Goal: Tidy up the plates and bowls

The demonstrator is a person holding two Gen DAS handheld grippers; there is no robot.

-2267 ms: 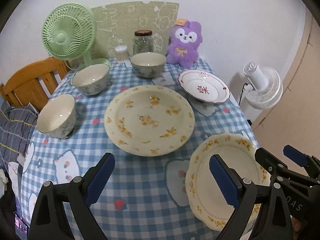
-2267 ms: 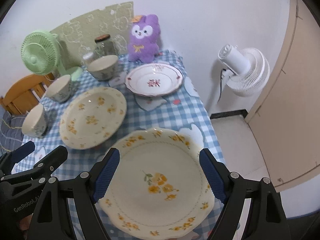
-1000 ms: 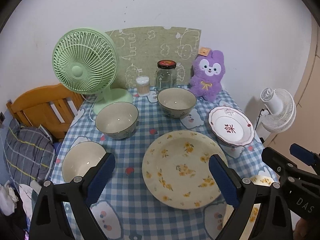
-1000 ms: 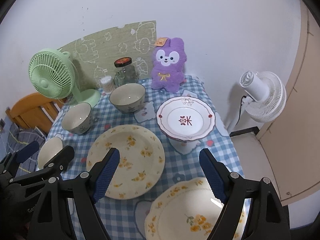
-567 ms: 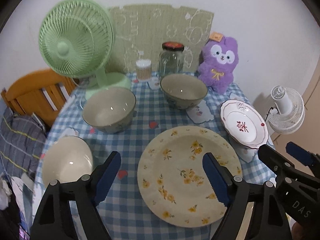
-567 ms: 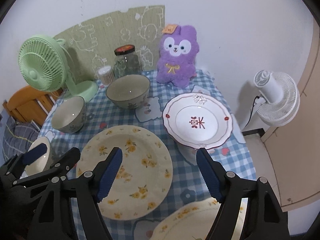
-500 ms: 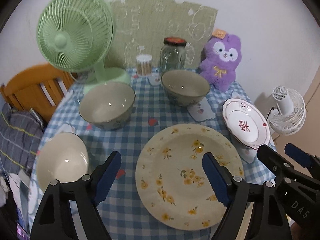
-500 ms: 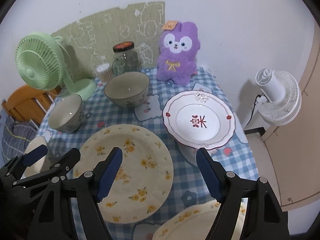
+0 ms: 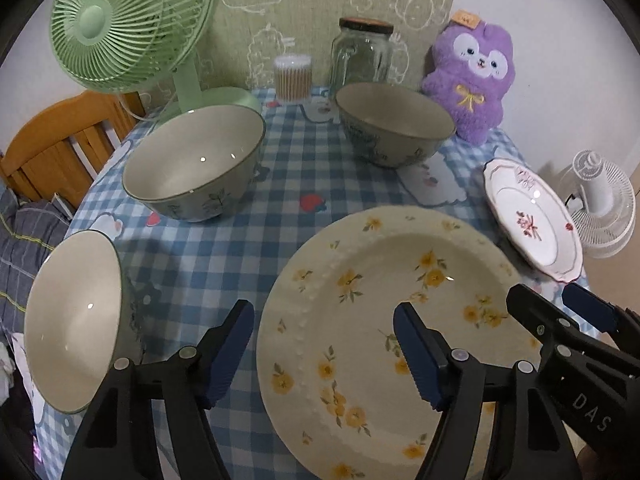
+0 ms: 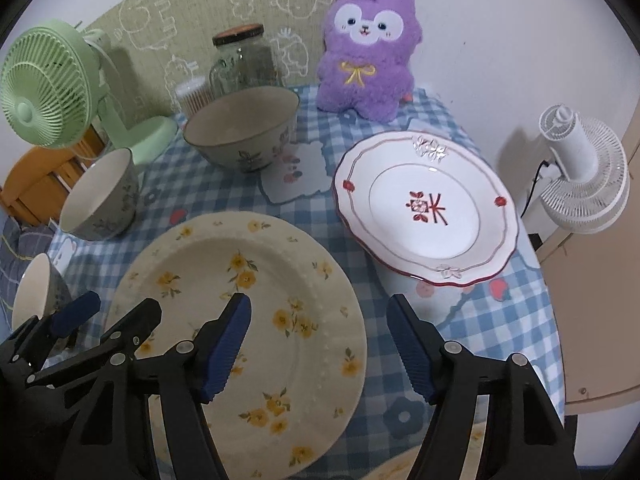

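- Cream round ceramic plate with yellow flowers (image 9: 384,320) lies flat on the blue-checked worktop (image 9: 288,184).
- Left gripper (image 9: 324,344) hovers over its near-left rim, fingers spread, empty.
- Right gripper (image 10: 320,340) hovers over its right rim, fingers apart, empty.

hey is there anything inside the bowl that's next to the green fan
No: in the left wrist view the bowl in front of the green fan shows only its bare, glossy cream inside with small light reflections.
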